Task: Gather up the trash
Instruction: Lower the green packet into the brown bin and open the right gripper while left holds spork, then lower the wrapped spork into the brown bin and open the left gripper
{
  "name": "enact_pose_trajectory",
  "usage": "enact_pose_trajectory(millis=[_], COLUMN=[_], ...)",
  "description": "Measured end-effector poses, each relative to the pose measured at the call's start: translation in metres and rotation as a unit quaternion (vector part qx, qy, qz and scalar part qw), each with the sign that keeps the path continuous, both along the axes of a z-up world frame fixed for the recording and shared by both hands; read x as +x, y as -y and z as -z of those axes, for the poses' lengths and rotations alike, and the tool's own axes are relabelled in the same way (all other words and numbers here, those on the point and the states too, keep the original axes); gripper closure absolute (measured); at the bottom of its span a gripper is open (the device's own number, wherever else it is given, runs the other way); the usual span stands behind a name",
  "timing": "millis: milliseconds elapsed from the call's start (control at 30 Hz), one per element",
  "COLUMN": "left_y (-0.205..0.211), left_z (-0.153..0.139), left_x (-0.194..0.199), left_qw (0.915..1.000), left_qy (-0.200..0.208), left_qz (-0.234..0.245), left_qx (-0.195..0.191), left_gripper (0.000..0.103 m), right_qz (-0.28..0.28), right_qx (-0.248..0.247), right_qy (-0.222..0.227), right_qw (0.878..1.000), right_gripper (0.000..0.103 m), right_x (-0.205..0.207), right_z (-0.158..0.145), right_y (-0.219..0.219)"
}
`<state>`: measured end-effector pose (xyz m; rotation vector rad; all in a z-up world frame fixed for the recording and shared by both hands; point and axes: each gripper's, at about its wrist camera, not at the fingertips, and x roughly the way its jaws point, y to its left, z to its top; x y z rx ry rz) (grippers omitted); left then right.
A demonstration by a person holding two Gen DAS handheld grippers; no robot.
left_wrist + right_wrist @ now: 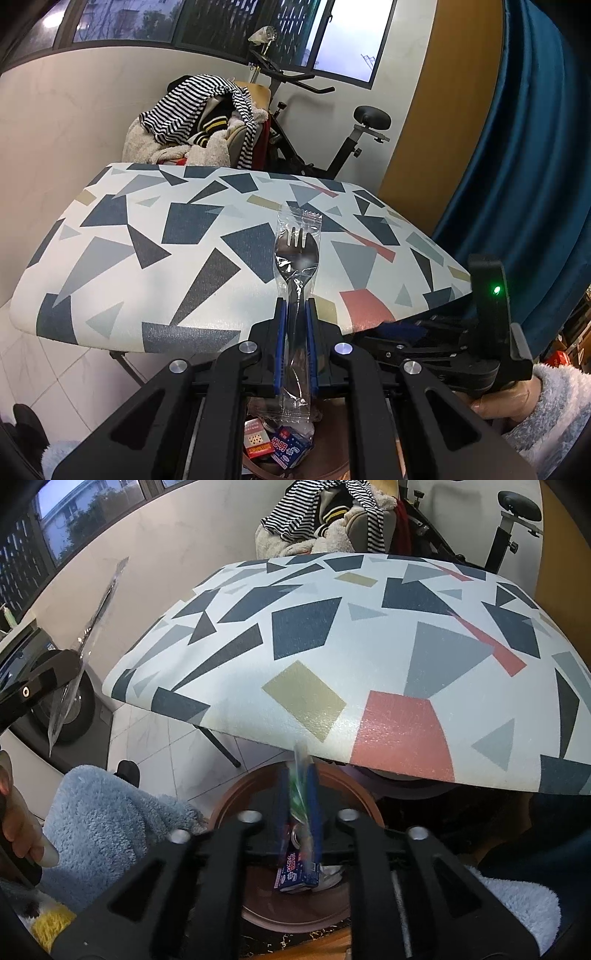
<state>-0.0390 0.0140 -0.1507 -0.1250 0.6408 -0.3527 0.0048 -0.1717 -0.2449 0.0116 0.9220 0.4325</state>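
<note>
My left gripper (pixel 295 306) is shut on a black plastic spork in a clear wrapper (pixel 296 258), which sticks up past the fingertips in front of the patterned table (pixel 147 240). Below it a brown bin (pixel 332 443) holds small cartons (pixel 284 443). In the right wrist view the wrapped spork (pixel 92 627) shows edge-on at the left, held by the left gripper (pixel 79 657). My right gripper (pixel 300 771) is shut on a blurred green-and-white wrapper (pixel 301 797), above the brown bin (pixel 236 797), which holds a blue carton (pixel 295 878).
The patterned table (pixel 369 646) fills the middle of both views. Behind it stand a chair heaped with striped clothes (pixel 199 118) and an exercise bike (pixel 332 140). A blue curtain (pixel 535 147) hangs at the right. Tiled floor (pixel 166 757) lies under the table.
</note>
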Motion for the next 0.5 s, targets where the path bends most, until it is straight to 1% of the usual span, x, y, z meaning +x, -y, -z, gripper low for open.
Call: enact_pose_trajectory(millis=[33, 67, 100, 167, 200, 233, 267, 333, 500], left_y=[0.000, 0.001, 0.002, 0.004, 0.005, 0.008, 0.009, 0.014, 0.023], left_z=[0.002, 0.004, 0.005, 0.011, 0.013, 0.017, 0.021, 0.029, 0.046], left_x=[0.000, 0.001, 0.001, 0.001, 0.002, 0.002, 0.002, 0.003, 0.004], left_qw=[1.0000, 1.0000, 1.0000, 0.9998, 0.9997, 0.9996, 0.9994, 0.9988, 0.9968], left_qy=[-0.002, -0.005, -0.008, -0.015, -0.019, -0.025, -0.029, -0.042, -0.065], left_qz=[0.001, 0.001, 0.002, 0.007, 0.009, 0.012, 0.014, 0.021, 0.036], left_qx=[0.001, 0.003, 0.004, 0.007, 0.008, 0.011, 0.012, 0.016, 0.029], left_gripper=[0.093, 0.093, 0.093, 0.093, 0.093, 0.093, 0.093, 0.093, 0.093], right_qz=[0.003, 0.005, 0.013, 0.017, 0.024, 0.029, 0.032, 0.044, 0.058], right_qx=[-0.004, -0.006, -0.014, -0.017, -0.019, -0.021, -0.022, -0.024, -0.024], right_qy=[0.006, 0.010, 0.026, 0.034, 0.044, 0.052, 0.054, 0.064, 0.081], right_qw=[1.000, 1.000, 0.999, 0.999, 0.999, 0.998, 0.998, 0.997, 0.995], right_gripper=[0.055, 0.048, 0.039, 0.027, 0.015, 0.011, 0.011, 0.007, 0.006], right_x=[0.001, 0.000, -0.002, -0.004, -0.006, -0.007, -0.007, -0.006, -0.001], right_z=[-0.001, -0.001, -0.007, -0.007, -0.010, -0.013, -0.014, -0.020, -0.033], right_y=[0.000, -0.001, 0.000, 0.002, 0.004, 0.007, 0.008, 0.013, 0.025])
